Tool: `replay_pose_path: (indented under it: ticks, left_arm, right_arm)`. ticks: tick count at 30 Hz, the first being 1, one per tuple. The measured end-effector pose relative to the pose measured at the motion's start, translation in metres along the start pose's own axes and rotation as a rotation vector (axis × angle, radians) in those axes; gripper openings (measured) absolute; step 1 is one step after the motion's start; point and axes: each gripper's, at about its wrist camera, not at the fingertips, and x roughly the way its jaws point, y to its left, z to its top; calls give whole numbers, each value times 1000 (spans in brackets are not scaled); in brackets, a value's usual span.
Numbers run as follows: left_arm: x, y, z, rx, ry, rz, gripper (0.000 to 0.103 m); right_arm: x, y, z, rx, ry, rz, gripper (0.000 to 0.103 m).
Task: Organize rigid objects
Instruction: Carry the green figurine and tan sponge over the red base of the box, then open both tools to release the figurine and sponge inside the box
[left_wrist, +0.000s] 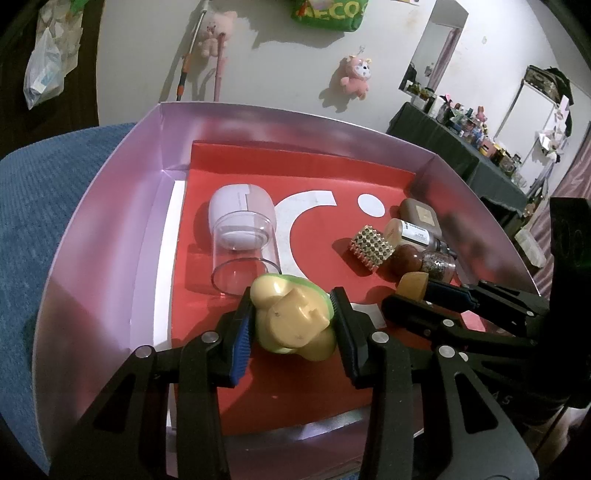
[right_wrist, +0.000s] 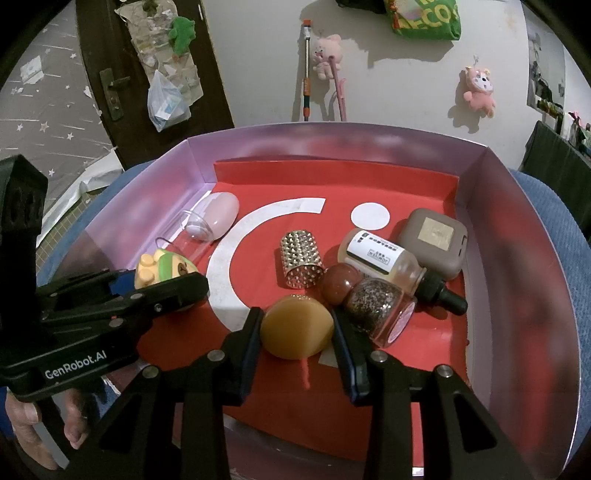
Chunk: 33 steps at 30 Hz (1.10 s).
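Observation:
Inside a pink-walled box (left_wrist: 110, 206) (right_wrist: 517, 206) with a red floor, my left gripper (left_wrist: 293, 321) is shut on a yellow-and-green toy figure (left_wrist: 291, 317) (right_wrist: 159, 267), held near the box's front left. My right gripper (right_wrist: 297, 328) is shut on an amber rounded block (right_wrist: 297, 326) (left_wrist: 413, 284) at the front middle, beside a glitter jar (right_wrist: 380, 310) and a red-brown ball (right_wrist: 340, 284). A studded gold cylinder (right_wrist: 301, 260) (left_wrist: 371, 247), a dropper bottle (right_wrist: 384, 258) and a brown case (right_wrist: 434, 240) lie further back on the right.
A pink egg-shaped item inside a clear cup (left_wrist: 242, 240) (right_wrist: 210, 221) lies at the left of the box. The box rests on a blue cushion (left_wrist: 40, 199). Plush toys (left_wrist: 356, 75) hang on the white wall behind. A hand (right_wrist: 22, 424) grips the left tool.

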Motion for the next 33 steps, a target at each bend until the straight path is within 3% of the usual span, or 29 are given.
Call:
replay_pose_path:
  ticks: [20,29,31,33]
  left_arm:
    - [-1,-6,-4,8,-4,34,38]
    - [-12,-6,-5,13,-26,41,38]
    - [-15,-6,-6,12,-28,40,43]
    - [-16,-6,-6,6,-30,39,58]
  right_arm:
    - [-1,-1,0,5,-1,7,40]
    - [-13,4,-3,0,-24,22,51]
    - [-17,6,-4,-2,-30,24,52]
    - [-20,8,-5,-5,-38,26,55]
